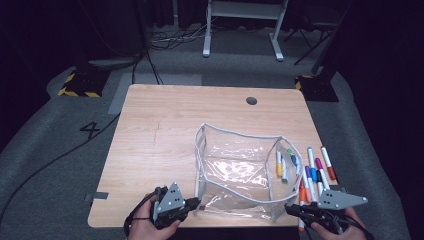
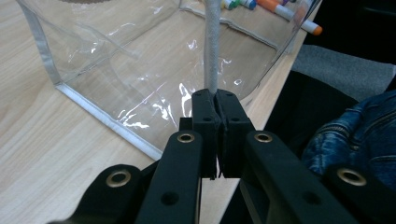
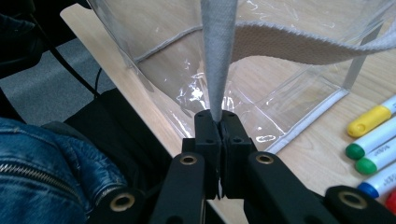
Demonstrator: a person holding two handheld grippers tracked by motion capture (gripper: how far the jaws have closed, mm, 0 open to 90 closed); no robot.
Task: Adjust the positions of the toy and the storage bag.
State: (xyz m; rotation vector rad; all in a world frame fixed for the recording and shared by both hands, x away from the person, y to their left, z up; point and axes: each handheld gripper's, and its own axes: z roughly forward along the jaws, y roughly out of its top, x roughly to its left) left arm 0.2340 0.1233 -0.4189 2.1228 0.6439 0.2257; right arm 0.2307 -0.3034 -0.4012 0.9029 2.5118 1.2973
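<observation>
Grippers first, from above: my left gripper (image 1: 196, 203) and right gripper (image 1: 289, 209) pinch the clear pouch (image 1: 235, 172) at the table's (image 1: 160, 140) near edge, 2 corners. Left gripper view: jaws clamped on its grey trim (image 2: 212, 42). Right gripper view: same clamp; markers (image 3: 373, 144) just beside.

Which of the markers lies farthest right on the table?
The red-capped marker, outermost in the row right of the clear bag. The magenta and blue ones lie left of it, nearer the bag; those with yellow and green caps lie behind the bag's clear side.

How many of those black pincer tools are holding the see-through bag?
2. The left gripper pinches the grey edging of the clear bag at its near left corner; the right gripper, at its near right corner.
</observation>
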